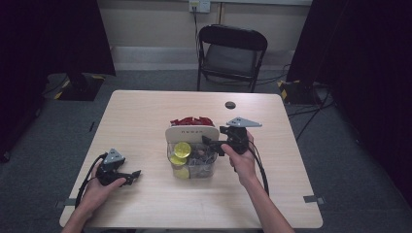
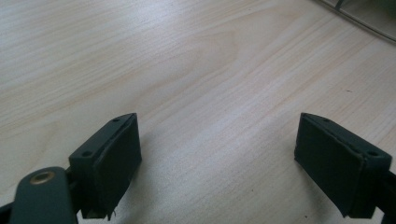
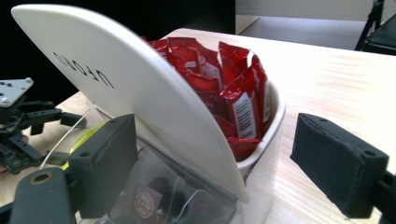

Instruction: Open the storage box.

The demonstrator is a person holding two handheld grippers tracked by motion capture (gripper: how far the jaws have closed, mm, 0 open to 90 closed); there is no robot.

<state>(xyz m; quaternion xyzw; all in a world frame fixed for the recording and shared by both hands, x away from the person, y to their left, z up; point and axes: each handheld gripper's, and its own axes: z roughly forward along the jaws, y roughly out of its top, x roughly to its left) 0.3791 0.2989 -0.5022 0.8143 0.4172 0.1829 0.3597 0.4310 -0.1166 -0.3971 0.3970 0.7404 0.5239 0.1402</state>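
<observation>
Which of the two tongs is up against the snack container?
The right tongs, reaching the clear container beside its white lid; the left tongs rest apart on bare table.

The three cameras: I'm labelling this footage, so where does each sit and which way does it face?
High view: above the person's side, looking down on the table; forearms and both claws show.
Left gripper view: on the left claw, facing bare tabletop between open jaws.
Right gripper view: on the right claw, facing the white lid and red packets.
Shared: high and right views both show the lid.

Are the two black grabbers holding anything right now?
No. The left gripper is open over bare table. The right gripper is open too, its jaws either side of the white lid without squeezing it.
</observation>
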